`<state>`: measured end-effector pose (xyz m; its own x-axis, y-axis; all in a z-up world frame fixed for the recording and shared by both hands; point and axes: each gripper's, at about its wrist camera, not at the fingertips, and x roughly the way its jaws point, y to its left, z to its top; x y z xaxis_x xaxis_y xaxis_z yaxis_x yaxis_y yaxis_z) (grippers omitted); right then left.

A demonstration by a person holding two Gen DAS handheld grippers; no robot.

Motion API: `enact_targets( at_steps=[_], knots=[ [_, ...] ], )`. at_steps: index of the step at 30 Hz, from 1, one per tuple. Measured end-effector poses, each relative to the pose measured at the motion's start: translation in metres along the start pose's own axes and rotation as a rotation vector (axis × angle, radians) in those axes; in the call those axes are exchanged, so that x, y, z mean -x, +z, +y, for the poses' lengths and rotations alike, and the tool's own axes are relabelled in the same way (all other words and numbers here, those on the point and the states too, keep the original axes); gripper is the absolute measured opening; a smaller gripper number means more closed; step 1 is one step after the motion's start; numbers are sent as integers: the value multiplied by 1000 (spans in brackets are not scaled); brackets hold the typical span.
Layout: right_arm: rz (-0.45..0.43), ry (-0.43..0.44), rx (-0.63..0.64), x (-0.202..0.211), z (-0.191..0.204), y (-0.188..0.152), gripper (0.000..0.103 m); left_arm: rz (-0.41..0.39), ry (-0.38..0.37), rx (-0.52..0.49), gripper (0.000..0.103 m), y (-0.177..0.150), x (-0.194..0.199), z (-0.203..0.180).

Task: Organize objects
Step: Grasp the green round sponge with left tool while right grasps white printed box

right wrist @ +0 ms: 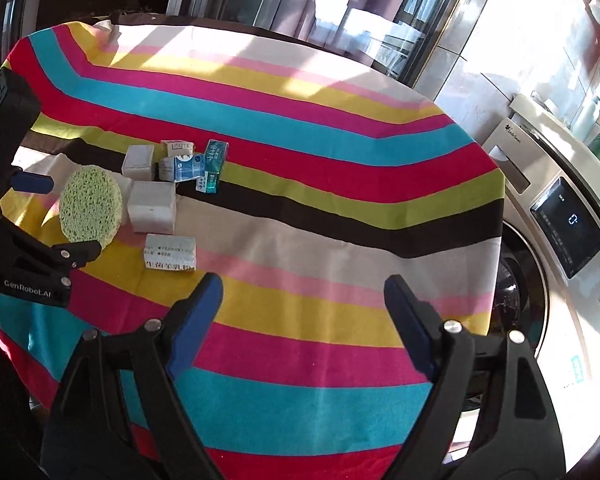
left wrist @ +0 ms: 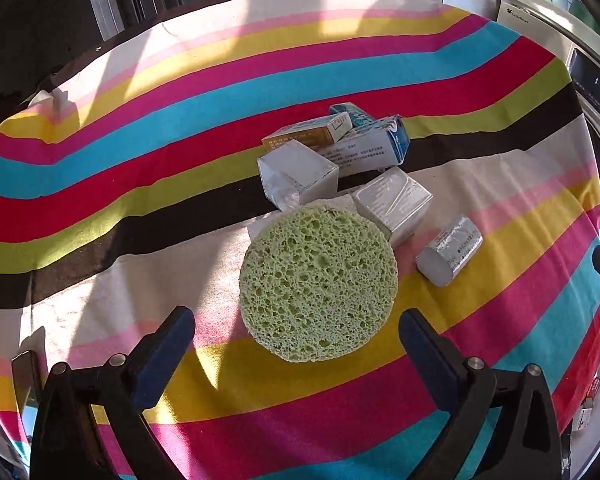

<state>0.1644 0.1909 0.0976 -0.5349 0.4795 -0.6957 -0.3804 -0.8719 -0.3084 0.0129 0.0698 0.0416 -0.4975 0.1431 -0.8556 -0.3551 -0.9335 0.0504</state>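
I see a striped cloth (right wrist: 300,216) covering the table, and a washing machine (right wrist: 556,240) beside it; its lit display (right wrist: 568,228) possibly reads zero.

Right gripper (right wrist: 302,304), fingers spread, hovers over striped cloth (right wrist: 300,152); green sponge (right wrist: 90,204) leans beside small boxes (right wrist: 152,206)

Left view near sponge (left wrist: 318,282), right farther, shared

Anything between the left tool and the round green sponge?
Nothing: only bare striped tablecloth separates the open left tool from the round green sponge, seen in the left wrist view.
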Motion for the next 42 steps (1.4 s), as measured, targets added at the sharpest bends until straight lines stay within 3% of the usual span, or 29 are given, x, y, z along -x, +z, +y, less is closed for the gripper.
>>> enact_targets(
  at_steps=[2,3,5,7,10,12,13,20,25,27,33,34,37,42],
  knots=[
    [67,47,-20,-6,-14,-3,85,-11,-5,-6,103,2,-2,-3],
    [49,31,-4,-5,-17,6,85,-30,-8,-4,103,2,-1,-5],
    [-80,-47,45,7,-17,28,85,-77,10,-7,103,2,1,-8],
    [-150,-57,6,9,-19,39,86,-101,32,-1,103,1,-1,-10],
    [-112,144,-17,3,-14,46,86,-104,58,33,103,3,-5,-13],
    [-120,136,42,4,0,41,86,-96,82,23,96,3,-11,-19],
    [-120,137,48,3,4,38,86,-95,111,12,80,2,-12,-23],
    [-60,253,17,-23,37,23,87,-119,106,26,81,-10,11,-21],
    [-20,269,22,-48,58,27,87,-142,97,90,80,-10,25,-7],
    [-14,279,29,-57,64,32,87,-145,133,111,80,-9,27,0],
    [19,284,80,-78,81,38,86,-151,91,163,81,-13,33,19],
    [15,282,83,-79,83,39,84,-153,81,168,81,-13,34,20],
    [55,276,93,-91,89,40,52,-163,61,176,81,-13,38,19],
    [3,247,71,-65,66,27,49,-187,13,161,81,-12,48,11]
  ],
)
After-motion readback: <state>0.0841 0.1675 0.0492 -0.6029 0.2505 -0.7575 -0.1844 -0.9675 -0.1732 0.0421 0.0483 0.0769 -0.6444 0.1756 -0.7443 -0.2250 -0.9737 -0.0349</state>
